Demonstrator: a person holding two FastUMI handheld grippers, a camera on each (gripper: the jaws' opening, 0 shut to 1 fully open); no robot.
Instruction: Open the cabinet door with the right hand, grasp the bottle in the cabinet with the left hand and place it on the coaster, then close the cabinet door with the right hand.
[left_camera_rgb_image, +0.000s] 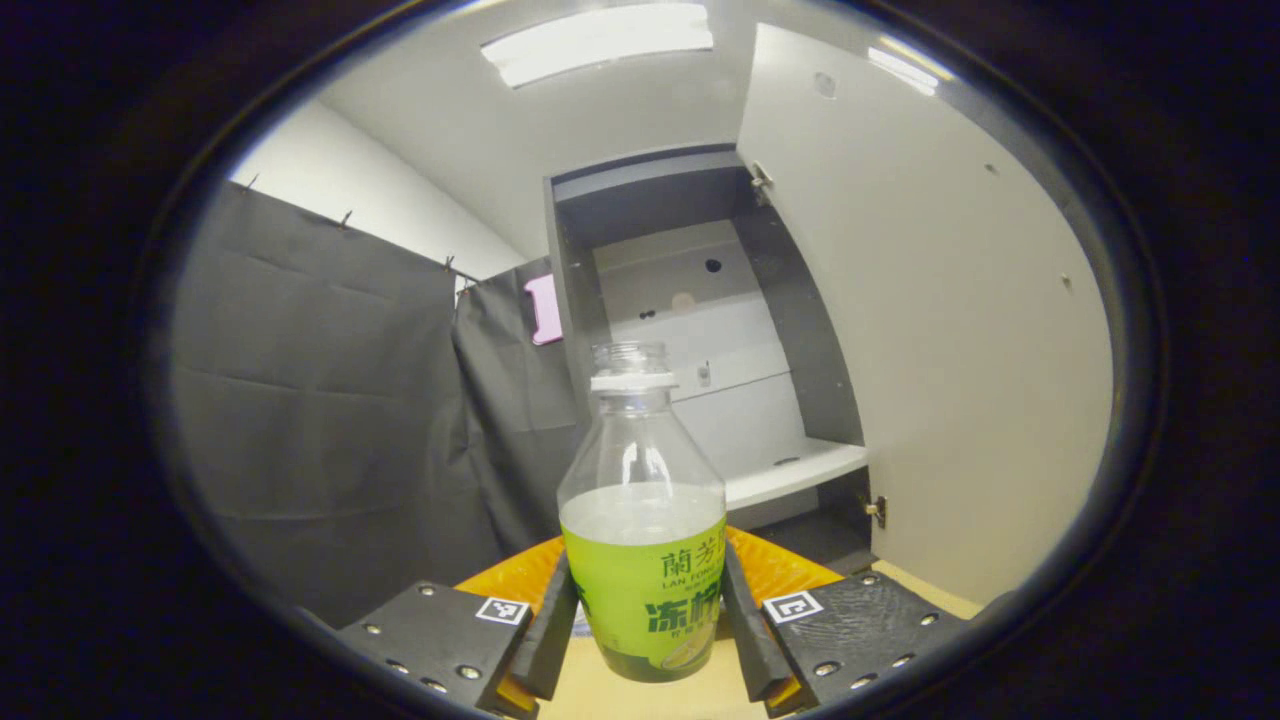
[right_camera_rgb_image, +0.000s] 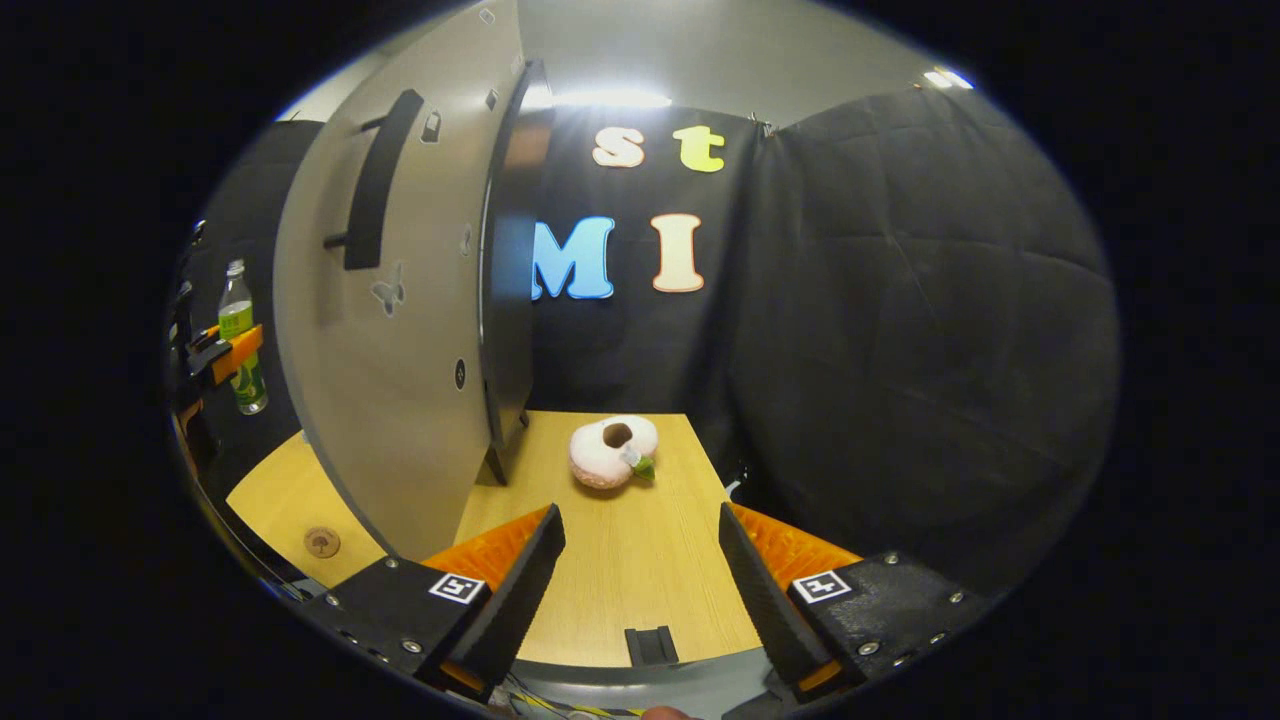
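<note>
your left gripper (left_camera_rgb_image: 648, 620) grips one clear plastic bottle with a green label and white neck ring (left_camera_rgb_image: 642, 520), both fingers pressed on its lower sides; it stands upright at lower centre of the left gripper view, and at the far left of the right gripper view it hangs clear above the table. behind it, at centre, the grey open cabinet (left_camera_rgb_image: 690, 330) shows one pale shelf (left_camera_rgb_image: 790, 470), and its one light grey door (left_camera_rgb_image: 940, 330) is swung wide across the right of the frame. one pink flat object (left_camera_rgb_image: 544, 308) hangs on the cloth at left. your right gripper (right_camera_rgb_image: 640, 575) has its fingers spread wide with nothing between them, above the light wooden table (right_camera_rgb_image: 620, 560). one pink ring-shaped plush toy (right_camera_rgb_image: 612, 452) lies at centre. the door, with one long black handle (right_camera_rgb_image: 375, 180), stands between this gripper and the bottle. one small round brown coaster (right_camera_rgb_image: 321, 542) lies at lower left.
</note>
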